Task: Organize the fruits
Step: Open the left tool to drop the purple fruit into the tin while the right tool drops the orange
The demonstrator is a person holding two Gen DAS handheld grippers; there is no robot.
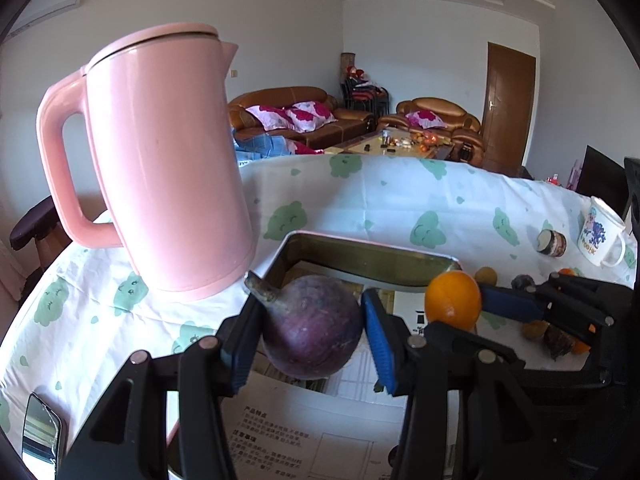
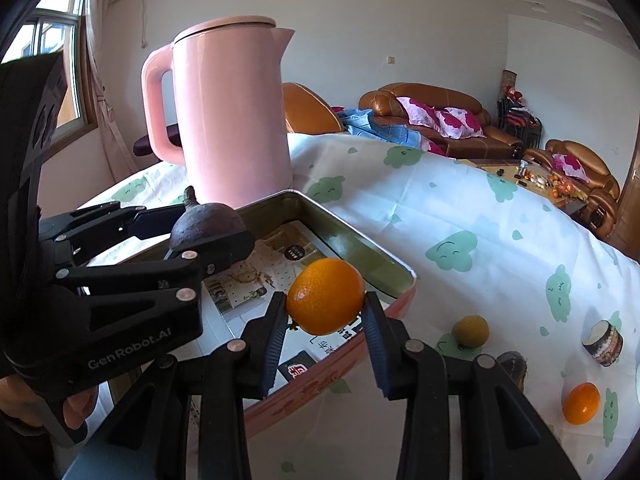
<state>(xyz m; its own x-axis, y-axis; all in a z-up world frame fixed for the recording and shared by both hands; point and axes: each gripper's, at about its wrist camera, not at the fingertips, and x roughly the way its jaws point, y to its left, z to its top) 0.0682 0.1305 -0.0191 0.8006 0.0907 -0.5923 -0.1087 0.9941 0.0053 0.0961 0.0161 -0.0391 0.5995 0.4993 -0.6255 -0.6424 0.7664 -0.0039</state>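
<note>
The left gripper [image 1: 308, 334] grasps a purple fruit [image 1: 314, 326], the right gripper [image 2: 325, 330] grasps an orange [image 2: 325, 295], both above the tin tray [image 2: 356, 240]

A home living room: beyond the jaws stand brown leather sofas [image 1: 304, 114] with floral pillows [image 2: 448, 118], a cluttered coffee table [image 1: 394, 145], a wooden door [image 1: 508, 108] and a curtained window [image 2: 60, 60]

Your table's cloud-print cloth [image 2: 460, 216] carries the pink kettle [image 2: 232, 120], metal tray [image 2: 360, 244], loose orange [image 2: 582, 403], small jar [image 2: 604, 343], mug [image 1: 602, 236] and phone [image 1: 40, 436].
</note>
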